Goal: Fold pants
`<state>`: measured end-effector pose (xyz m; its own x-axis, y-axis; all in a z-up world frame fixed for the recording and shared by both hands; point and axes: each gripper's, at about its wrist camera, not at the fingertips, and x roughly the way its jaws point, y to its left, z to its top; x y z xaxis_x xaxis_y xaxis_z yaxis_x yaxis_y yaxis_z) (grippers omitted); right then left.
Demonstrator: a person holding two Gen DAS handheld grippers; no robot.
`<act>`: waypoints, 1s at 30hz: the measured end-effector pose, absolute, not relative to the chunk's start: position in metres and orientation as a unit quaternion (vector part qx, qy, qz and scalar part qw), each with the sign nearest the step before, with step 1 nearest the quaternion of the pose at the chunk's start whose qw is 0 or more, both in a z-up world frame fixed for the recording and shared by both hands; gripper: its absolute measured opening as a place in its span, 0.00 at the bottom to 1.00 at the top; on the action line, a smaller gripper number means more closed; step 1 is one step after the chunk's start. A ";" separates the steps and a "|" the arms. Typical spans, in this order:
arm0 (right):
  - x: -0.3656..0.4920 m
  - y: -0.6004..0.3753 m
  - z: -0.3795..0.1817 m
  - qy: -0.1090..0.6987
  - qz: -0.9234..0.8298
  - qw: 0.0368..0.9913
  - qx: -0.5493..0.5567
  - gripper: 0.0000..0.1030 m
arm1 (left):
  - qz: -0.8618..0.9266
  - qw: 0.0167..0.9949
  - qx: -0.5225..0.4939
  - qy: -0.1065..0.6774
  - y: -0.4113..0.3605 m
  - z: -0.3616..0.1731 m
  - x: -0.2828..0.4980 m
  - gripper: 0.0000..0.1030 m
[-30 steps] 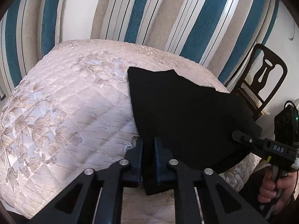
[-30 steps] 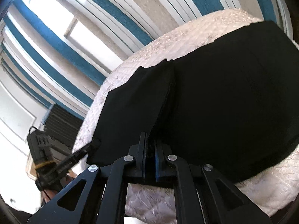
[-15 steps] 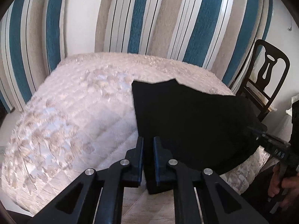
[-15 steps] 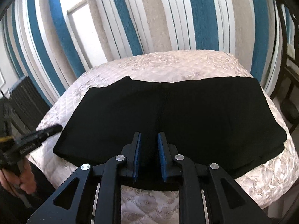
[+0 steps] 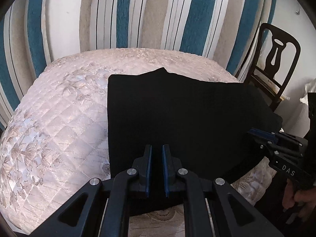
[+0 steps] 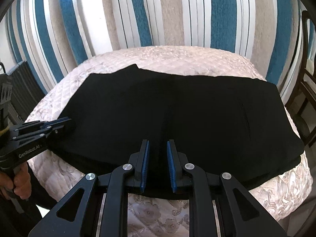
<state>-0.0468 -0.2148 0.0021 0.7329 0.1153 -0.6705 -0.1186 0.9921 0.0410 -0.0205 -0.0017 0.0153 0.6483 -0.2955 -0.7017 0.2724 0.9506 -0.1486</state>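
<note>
Black pants (image 5: 187, 118) lie folded and spread flat across a quilted pink bed (image 5: 69, 108). My left gripper (image 5: 156, 148) sits at their near edge, its jaws only a narrow slit apart and closed on the dark cloth. The right wrist view shows the same left gripper (image 6: 67, 119) at the left end of the pants (image 6: 177, 108). My right gripper (image 6: 157, 143) hovers over the near edge at the middle fold, open, with blue pads apart and no cloth pinched. From the left wrist, the right gripper (image 5: 251, 132) appears at the pants' right side.
A striped blue, white and beige curtain (image 5: 128, 19) hangs behind the bed. A dark wooden chair (image 5: 276, 59) stands at the bed's right, a dark radiator (image 6: 21, 90) at its left. A hand (image 6: 19, 183) grips each tool's handle near the bed's front edge (image 6: 158, 207).
The right gripper's jaws have parted and let go of the pants, and its view has rolled level. The left gripper has shifted sideways, still closed on the cloth.
</note>
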 end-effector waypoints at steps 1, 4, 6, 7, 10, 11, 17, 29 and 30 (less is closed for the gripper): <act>-0.047 -0.214 0.003 0.359 0.062 0.931 -0.005 0.18 | -0.157 0.908 -0.015 0.389 -0.001 0.016 -0.021 0.12; -0.047 -0.214 0.005 0.357 0.059 0.932 -0.009 0.18 | -0.158 0.907 -0.016 0.390 0.000 0.018 -0.020 0.12; -0.046 -0.214 0.008 0.353 0.059 0.934 -0.008 0.18 | -0.155 0.909 -0.014 0.387 0.000 0.021 -0.018 0.12; -0.045 -0.213 0.010 0.352 0.059 0.934 -0.011 0.18 | -0.155 0.909 -0.013 0.386 0.000 0.023 -0.016 0.12; -0.039 -0.209 0.015 0.348 0.063 0.935 -0.020 0.18 | -0.153 0.911 -0.007 0.382 -0.003 0.029 -0.008 0.13; -0.037 -0.208 0.016 0.347 0.063 0.936 -0.023 0.18 | -0.152 0.912 -0.004 0.380 -0.004 0.031 -0.005 0.13; -0.019 -0.199 0.020 0.347 0.072 0.934 -0.041 0.18 | -0.153 0.913 0.004 0.379 -0.013 0.031 0.016 0.25; -0.018 -0.198 0.008 0.358 0.071 0.930 -0.052 0.18 | -0.159 0.912 0.001 0.377 -0.008 0.019 0.009 0.25; -0.019 -0.198 0.009 0.357 0.071 0.930 -0.052 0.18 | -0.160 0.912 -0.002 0.378 -0.007 0.019 0.006 0.25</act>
<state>-0.0189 -0.1977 0.0089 0.7355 0.0957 -0.6708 -0.1694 0.9845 -0.0453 0.0063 -0.0071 0.0194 0.6636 -0.2931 -0.6883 0.2899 0.9489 -0.1246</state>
